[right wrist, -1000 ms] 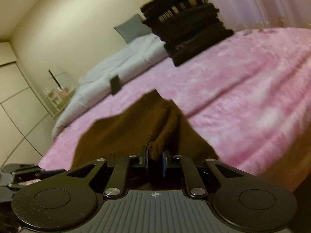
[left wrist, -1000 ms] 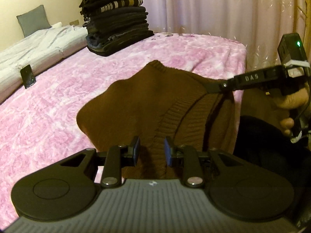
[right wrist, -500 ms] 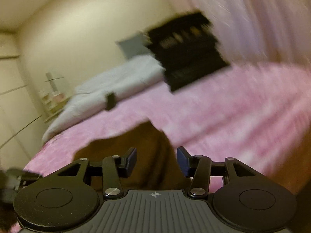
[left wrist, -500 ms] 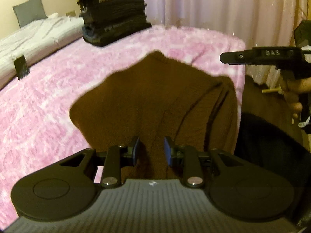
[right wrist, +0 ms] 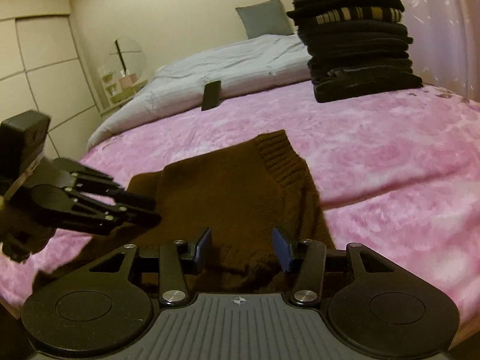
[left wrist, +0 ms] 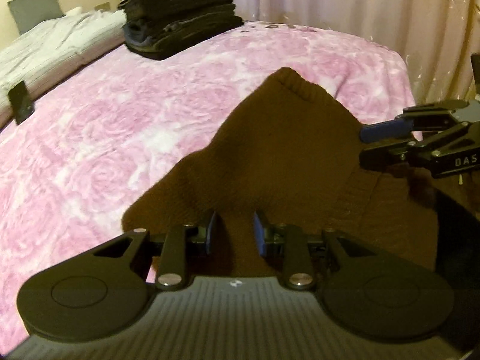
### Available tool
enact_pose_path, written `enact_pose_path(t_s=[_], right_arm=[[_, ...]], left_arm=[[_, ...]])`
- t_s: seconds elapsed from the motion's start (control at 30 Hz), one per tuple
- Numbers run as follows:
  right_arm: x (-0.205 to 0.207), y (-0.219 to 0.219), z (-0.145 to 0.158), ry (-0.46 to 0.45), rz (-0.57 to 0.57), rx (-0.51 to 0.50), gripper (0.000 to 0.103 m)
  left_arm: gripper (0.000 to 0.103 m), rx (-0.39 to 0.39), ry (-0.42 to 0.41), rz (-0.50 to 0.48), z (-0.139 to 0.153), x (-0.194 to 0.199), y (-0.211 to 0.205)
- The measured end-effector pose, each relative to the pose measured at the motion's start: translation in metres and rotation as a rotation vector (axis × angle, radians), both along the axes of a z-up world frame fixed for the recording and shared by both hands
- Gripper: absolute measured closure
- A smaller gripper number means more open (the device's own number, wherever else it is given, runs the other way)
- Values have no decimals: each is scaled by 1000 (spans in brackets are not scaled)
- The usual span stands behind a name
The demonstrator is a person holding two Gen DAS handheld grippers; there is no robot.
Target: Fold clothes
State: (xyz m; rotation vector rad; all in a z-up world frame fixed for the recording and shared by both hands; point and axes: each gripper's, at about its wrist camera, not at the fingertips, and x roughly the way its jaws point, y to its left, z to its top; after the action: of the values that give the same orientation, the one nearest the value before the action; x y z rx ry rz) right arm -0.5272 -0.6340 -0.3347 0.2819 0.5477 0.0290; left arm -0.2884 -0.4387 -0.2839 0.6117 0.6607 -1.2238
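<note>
A pink fleece blanket point(right wrist: 375, 162) covered the bed, with a tall stack of dark folded clothes point(right wrist: 357, 39) at its far side near the curtain and a small dark phone-like object point(right wrist: 211, 95) propped against the grey bedding. At the near edge lay the brown knit sweater point(left wrist: 279, 156), partly folded, one ribbed-edged corner pointing toward the stack and its lower part trailing off the bed's edge. It looked soft, thick and limp, light enough for one grip but likely to sag and slide out of shape, so a hold on the ribbed hem or a doubled edge would probably serve best. The left gripper point(left wrist: 233, 235) pointed down along the sweater, its jaws narrowly parted with a ridge of the knit between them; whether the pads actually pinched that fabric could not be told. The right gripper point(right wrist: 242, 247) came in roughly level from the sweater's right side, its jaws released and standing apart over the cloth, gripping nothing, though in the left wrist view their tips sat at the fabric's edge.
</note>
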Motion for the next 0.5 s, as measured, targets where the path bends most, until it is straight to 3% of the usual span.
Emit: enact_pose_path(t_s=[0.17,0.37,0.5], right_arm=[[2,-3,5,2,26,9,54],[-26,-5,31,-45,-27,17,54],[-35,-3,12,37,-46,64,54]], left_arm=[[80,-5,4,13,5,0,0],[80,-45,-30,67,28,-12,32],[80,-31,9,121,10,-18,53]])
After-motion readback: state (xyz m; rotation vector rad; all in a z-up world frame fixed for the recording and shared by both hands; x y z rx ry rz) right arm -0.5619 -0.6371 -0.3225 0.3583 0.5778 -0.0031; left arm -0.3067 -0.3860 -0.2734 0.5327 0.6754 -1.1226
